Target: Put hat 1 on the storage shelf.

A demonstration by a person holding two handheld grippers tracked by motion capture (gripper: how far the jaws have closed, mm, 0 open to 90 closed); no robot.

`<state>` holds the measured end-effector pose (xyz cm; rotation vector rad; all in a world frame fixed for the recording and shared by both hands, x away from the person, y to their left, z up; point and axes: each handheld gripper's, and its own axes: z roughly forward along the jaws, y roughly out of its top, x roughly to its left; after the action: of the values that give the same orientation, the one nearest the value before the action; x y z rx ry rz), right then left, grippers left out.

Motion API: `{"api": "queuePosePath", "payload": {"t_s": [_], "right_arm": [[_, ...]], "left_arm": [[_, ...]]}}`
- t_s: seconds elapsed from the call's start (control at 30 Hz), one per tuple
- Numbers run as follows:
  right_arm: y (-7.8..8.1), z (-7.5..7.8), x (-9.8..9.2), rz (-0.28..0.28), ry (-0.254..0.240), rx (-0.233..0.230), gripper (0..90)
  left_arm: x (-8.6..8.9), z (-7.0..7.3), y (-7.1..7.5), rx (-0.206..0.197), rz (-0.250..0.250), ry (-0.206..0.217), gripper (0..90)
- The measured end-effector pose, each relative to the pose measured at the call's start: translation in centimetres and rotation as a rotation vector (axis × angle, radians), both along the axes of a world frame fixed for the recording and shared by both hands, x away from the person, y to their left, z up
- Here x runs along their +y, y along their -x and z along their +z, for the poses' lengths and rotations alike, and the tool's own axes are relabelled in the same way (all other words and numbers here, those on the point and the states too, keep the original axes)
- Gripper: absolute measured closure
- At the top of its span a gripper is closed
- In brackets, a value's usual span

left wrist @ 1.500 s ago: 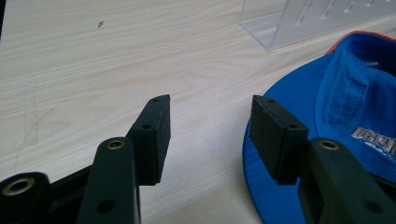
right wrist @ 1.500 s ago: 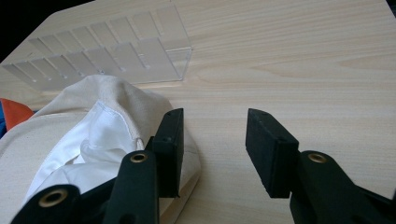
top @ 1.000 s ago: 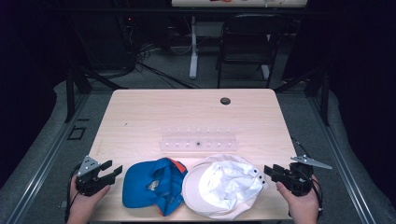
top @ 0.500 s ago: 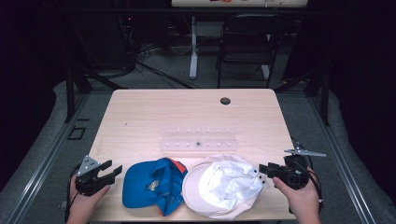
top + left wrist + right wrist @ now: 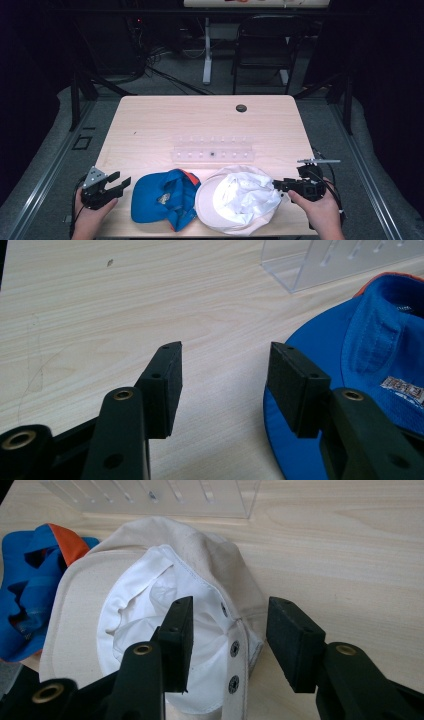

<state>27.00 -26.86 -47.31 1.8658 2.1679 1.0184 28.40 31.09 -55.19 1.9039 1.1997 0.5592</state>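
Holding left: I am keeping the left gripper (image 5: 116,182) at the table's (image 5: 150,125) near left corner, jaws standing apart with nothing between them.
Blue cap (image 5: 160,197): lying upside down just right of that gripper, its brim beside one jaw in the left gripper view.
White cap (image 5: 235,197): lying inside-up, touching the blue cap's right side.
Clear rack (image 5: 212,150): sitting just beyond both caps.
Right: I am holding the right gripper (image 5: 278,186) at the white cap's right edge; its jaws have just been opening and are straddling the snap strap (image 5: 235,650) without pressing.
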Motion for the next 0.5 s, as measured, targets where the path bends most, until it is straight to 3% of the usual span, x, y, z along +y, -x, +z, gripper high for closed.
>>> {"api": "queuePosePath", "payload": {"t_s": [0.17, 0.33, 0.5], "right_arm": [[-0.6, -0.7, 0.3, 0.002, 0.029, 0.063, 52.7], [-1.3, -1.4, 0.7, 0.017, 0.042, 0.094, 52.5], [-1.9, -2.0, 1.2, 0.026, 0.032, 0.138, 55.3]], "left_arm": [[0.0, 0.0, 0.0, 0.000, -0.001, 0.001, 49.1], [0.0, -0.1, 0.0, 0.003, -0.003, -0.001, 49.1], [0.0, -0.1, -0.1, 0.003, -0.004, -0.002, 49.1]]}}
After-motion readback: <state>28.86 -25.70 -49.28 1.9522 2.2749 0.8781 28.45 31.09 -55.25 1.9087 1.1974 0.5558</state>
